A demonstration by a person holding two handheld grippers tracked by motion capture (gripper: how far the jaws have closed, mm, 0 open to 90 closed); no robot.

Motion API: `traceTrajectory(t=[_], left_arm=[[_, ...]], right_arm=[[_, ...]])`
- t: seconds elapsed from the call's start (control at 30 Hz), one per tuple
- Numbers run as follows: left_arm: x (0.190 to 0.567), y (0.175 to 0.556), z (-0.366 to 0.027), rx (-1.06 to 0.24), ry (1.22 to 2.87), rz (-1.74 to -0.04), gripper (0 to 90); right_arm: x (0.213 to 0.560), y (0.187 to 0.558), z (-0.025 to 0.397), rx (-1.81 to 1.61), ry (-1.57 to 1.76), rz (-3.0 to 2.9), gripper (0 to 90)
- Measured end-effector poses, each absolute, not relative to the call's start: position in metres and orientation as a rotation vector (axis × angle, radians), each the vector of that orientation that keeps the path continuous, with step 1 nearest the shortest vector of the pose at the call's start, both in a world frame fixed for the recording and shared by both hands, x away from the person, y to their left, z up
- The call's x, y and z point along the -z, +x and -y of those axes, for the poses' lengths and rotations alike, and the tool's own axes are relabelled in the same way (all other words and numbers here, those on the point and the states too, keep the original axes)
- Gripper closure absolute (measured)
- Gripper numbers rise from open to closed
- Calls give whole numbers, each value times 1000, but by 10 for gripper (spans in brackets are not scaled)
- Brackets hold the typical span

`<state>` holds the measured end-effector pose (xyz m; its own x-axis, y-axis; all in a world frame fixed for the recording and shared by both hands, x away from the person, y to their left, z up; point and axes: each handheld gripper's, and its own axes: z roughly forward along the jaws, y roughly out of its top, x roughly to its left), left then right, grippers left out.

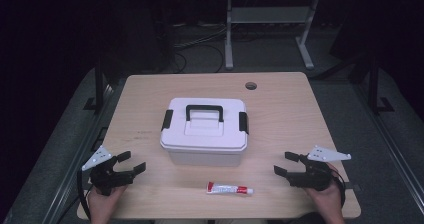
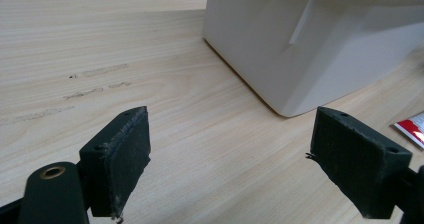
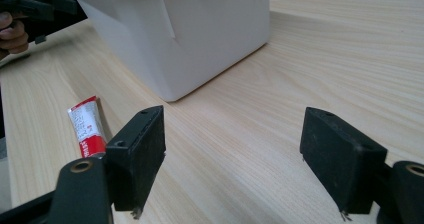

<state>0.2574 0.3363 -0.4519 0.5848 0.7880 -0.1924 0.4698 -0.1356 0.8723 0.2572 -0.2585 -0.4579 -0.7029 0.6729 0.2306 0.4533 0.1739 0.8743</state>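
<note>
A white lidded box with a black handle and black side latches stands in the middle of the wooden table; its lid is down. A small red-and-white tube lies in front of it near the table's front edge. My left gripper rests open at the front left, empty, facing the box's near corner; the tube's end peeks at the right. My right gripper is open and empty at the front right, looking toward the box and the tube.
A round cable hole is in the table's far right part. Beyond the table stands a grey desk frame with cables on the dark floor. In the right gripper view the other hand and gripper appear at top left.
</note>
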Motion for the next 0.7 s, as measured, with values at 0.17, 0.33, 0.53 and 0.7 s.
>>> traceTrajectory(t=[0.17,0.33,0.53,0.7], left_arm=[[451,258,-334,-388,1796,-1026,153],[452,258,-335,-387,1791,-1029,153],[452,258,-337,-370,1775,-1028,153],[451,258,-335,-372,1775,-1016,153]], right_arm=[[457,258,258,-1528,1089,-2254,257],[446,259,259,-1509,1034,-2283,257],[402,273,260,-1431,891,-2425,224],[372,289,250,-1327,766,-2584,225]])
